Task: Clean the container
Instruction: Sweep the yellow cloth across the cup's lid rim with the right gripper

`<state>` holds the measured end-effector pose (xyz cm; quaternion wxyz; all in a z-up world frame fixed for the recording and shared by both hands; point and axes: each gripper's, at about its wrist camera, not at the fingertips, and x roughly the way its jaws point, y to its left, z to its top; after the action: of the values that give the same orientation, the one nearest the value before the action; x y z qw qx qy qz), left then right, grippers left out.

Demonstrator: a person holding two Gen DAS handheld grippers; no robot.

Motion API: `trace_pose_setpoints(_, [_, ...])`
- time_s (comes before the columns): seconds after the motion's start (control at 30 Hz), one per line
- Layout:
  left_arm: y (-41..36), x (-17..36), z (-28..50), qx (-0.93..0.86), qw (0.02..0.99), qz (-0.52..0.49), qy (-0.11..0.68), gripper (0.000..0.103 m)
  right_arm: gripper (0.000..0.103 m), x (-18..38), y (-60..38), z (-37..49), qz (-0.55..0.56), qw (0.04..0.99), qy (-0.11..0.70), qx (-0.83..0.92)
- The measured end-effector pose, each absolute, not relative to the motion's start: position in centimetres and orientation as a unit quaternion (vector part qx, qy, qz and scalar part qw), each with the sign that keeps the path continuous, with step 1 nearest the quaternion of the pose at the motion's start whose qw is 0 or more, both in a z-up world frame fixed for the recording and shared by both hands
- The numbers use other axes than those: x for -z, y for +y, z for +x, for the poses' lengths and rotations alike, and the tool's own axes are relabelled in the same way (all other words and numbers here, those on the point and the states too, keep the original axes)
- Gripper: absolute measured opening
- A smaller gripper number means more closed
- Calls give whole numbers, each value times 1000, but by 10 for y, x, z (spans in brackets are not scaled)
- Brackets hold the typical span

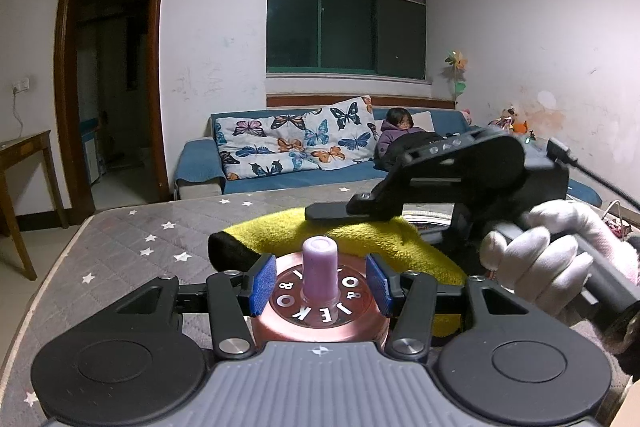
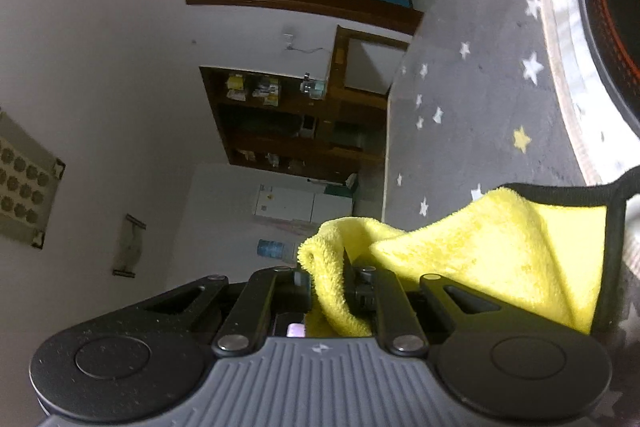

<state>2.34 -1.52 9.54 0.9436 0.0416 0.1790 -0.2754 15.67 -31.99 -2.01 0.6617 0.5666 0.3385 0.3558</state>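
Nearest the left wrist camera, the left gripper [image 1: 320, 285] is seen clamped on a pink container [image 1: 320, 323], its blue pads [image 1: 264, 283] pressed against opposite sides of the round lid; a lilac spout [image 1: 320, 269] is carried upright at the lid's centre, ringed by white letters; the container is held over the near edge of a grey star-printed surface [image 1: 132, 235]; just behind it a yellow cloth [image 1: 360, 239] with a black border is spread; the right gripper [image 1: 440, 167] is seen at the right, above the cloth, gripped by a white-gloved hand [image 1: 536, 263]; whether its fingers are apart or together cannot be told from this view; beyond the far edge of the surface a blue sofa [image 1: 280, 179] with a butterfly-print blanket [image 1: 296, 139] is seen, and a seated person [image 1: 396, 135] in a purple jacket.

From the right wrist camera, turned on its side, the right gripper [image 2: 328, 283] is seen closed on a fold of the yellow cloth [image 2: 500, 251]; the rest of the cloth is draped over the grey star-printed surface [image 2: 460, 99]; a large round dark object with a pale rim [image 2: 568, 59] is partly shown at the right edge of the view, too cropped to be identified; the container is not seen in this view.
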Motion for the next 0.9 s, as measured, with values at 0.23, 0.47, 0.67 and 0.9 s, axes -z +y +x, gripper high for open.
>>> trace_pose_setpoints(0.23, [-15, -94, 22, 273, 945, 40, 178, 54, 11, 64, -320, 159, 595, 641, 371, -312])
trace_pose_setpoints(0.47, [-16, -94, 22, 269, 946, 39, 179, 54, 11, 92, -324, 149, 601, 637, 385, -291])
trace_pose_setpoints(0.67, [-18, -95, 22, 265, 947, 37, 179, 54, 11, 100, -335, 134, 589, 643, 393, -292])
trace_pose_setpoints(0.9, [-17, -96, 20, 262, 948, 35, 180, 54, 12, 92, -341, 118, 545, 677, 394, -299])
